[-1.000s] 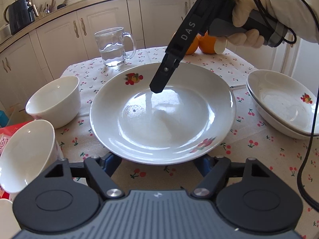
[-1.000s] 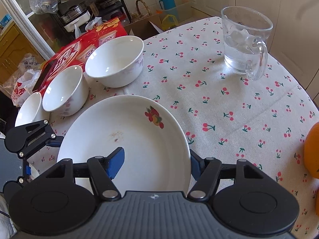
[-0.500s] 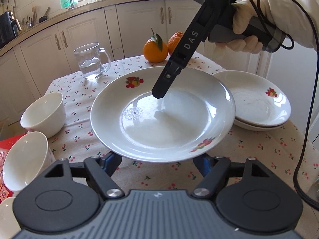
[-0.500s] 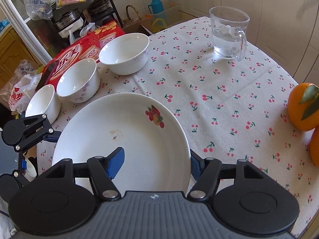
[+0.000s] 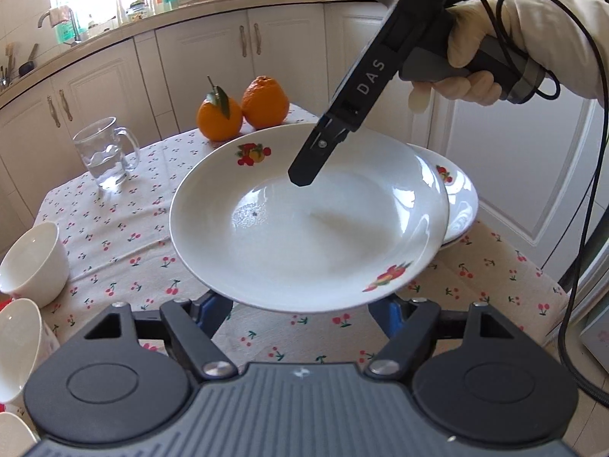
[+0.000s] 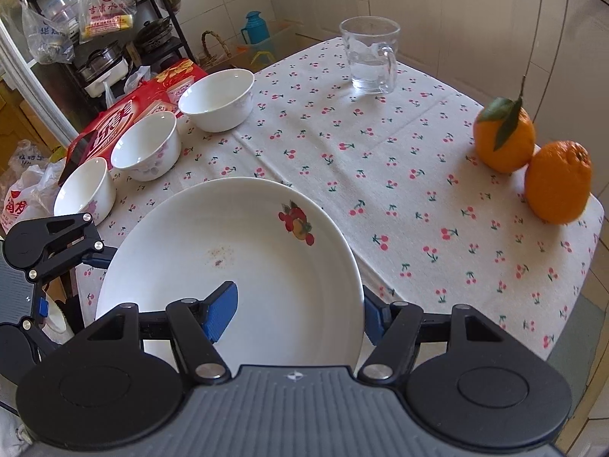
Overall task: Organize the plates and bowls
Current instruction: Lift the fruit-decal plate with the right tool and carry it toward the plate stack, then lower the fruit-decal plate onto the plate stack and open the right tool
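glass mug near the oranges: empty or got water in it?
Part full. The glass mug stands upright on the tablecloth, and a clear waterline shows in its lower part; the left wrist view shows the same.

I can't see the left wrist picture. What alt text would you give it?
A white plate is held above a cherry-print tablecloth by the right gripper, gripping its far rim, while the left gripper is at its near edge. Behind it lie stacked plates, two oranges, a glass mug and white bowls.
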Motion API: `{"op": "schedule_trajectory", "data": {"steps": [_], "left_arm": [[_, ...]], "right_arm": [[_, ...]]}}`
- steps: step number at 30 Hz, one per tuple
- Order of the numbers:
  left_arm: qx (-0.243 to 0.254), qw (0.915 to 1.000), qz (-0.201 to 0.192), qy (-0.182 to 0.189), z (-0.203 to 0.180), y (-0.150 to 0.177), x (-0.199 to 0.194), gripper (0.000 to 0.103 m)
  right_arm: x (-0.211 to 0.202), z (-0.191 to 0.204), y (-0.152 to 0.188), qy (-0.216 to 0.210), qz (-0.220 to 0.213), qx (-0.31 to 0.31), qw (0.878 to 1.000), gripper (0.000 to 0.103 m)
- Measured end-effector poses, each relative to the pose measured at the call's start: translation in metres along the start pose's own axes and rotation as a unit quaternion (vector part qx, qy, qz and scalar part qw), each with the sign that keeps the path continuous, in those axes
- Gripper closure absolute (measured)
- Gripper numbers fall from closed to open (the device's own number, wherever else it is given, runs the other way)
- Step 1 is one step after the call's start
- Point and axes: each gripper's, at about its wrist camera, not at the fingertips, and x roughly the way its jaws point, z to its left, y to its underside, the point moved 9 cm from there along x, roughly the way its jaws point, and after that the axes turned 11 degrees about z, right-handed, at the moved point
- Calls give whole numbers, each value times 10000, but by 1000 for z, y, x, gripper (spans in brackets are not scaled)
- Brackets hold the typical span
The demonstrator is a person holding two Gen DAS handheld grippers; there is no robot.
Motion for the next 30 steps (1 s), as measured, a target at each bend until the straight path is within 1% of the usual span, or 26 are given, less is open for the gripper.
{"op": "schedule_trajectory", "data": {"steps": [8, 14, 21, 30], "left_arm": [[309, 9989, 71, 353, -30, -12, 11, 26], [470, 9979, 98, 432, -45, -18, 17, 26], [555, 9974, 133, 429, -54, -24, 24, 26], [574, 9973, 204, 416, -57, -26, 30, 26]], "right_arm": [[-16, -22, 45, 164, -176, 462, 9986, 31], [-22, -36, 68, 155, -306, 716, 9968, 31], [-19, -49, 81, 133, -414, 862, 9953, 31], [-14, -60, 89, 61, -483, 964, 9941, 31]]}}
